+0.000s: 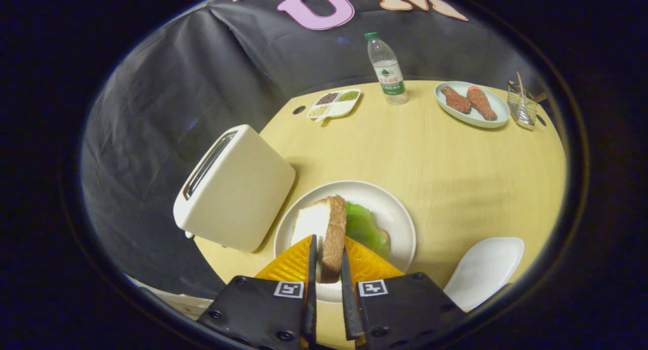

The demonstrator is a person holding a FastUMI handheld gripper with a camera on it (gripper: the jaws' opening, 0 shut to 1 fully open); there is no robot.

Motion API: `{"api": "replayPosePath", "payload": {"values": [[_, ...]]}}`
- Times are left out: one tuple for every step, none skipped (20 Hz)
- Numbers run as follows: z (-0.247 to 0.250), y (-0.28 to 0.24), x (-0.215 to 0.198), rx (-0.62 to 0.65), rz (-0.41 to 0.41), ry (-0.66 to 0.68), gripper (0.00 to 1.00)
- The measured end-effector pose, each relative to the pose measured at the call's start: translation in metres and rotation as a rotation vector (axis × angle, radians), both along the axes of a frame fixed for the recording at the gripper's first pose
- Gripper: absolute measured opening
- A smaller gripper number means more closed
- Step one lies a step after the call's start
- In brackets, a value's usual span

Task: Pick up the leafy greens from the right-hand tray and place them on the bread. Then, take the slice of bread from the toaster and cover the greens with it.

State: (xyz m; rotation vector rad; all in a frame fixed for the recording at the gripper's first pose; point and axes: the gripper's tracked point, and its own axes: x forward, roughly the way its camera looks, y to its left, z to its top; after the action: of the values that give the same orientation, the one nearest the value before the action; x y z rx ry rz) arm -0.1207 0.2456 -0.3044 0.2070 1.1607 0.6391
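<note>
The tongs [329, 266] are clamped on the bread slice [331, 233], held on edge between them, its long axis running away from them. It hangs over the near left of the white plate [392, 200]; the lettuce [364, 226] lies just right (on the lower slice), so the bread must tip rightward, I'd say.

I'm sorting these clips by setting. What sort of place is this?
Likely a mock kitchen table set up in a recording booth: a toaster, a plate with lettuce, and a water bottle on a wooden table. The gripper is shut on a bread slice.
</note>
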Motion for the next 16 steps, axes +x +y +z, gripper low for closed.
{"api": "replayPosePath", "payload": {"values": [[-0.001, -0.004, -0.002, -0.009, 0.007, -0.003, 0.29], [-0.002, -0.007, -0.002, -0.017, 0.010, -0.008, 0.32], [-0.003, -0.009, -0.003, -0.028, 0.016, -0.012, 0.36], [-0.005, -0.013, -0.004, -0.041, 0.024, -0.015, 0.45], [-0.007, -0.014, -0.005, -0.049, 0.031, -0.020, 0.54], [-0.007, -0.015, -0.005, -0.050, 0.035, -0.026, 0.64], [-0.006, -0.016, -0.006, -0.046, 0.035, -0.030, 0.73], [-0.003, -0.016, -0.004, -0.037, 0.033, -0.035, 0.82], [-0.002, -0.016, -0.003, -0.031, 0.028, -0.041, 0.92], [0.001, -0.015, -0.003, -0.019, 0.026, -0.042, 0.95], [0.005, -0.016, -0.003, -0.007, 0.023, -0.049, 0.97], [0.010, -0.016, -0.002, 0.007, 0.020, -0.059, 0.98], [0.017, -0.016, -0.001, 0.026, 0.017, -0.071, 0.98], [0.024, -0.017, 0.000, 0.043, 0.015, -0.089, 0.98], [0.033, -0.020, 0.003, 0.055, 0.010, -0.118, 0.98], [0.042, -0.024, 0.008, 0.064, 0.008, -0.153, 0.99]]}}
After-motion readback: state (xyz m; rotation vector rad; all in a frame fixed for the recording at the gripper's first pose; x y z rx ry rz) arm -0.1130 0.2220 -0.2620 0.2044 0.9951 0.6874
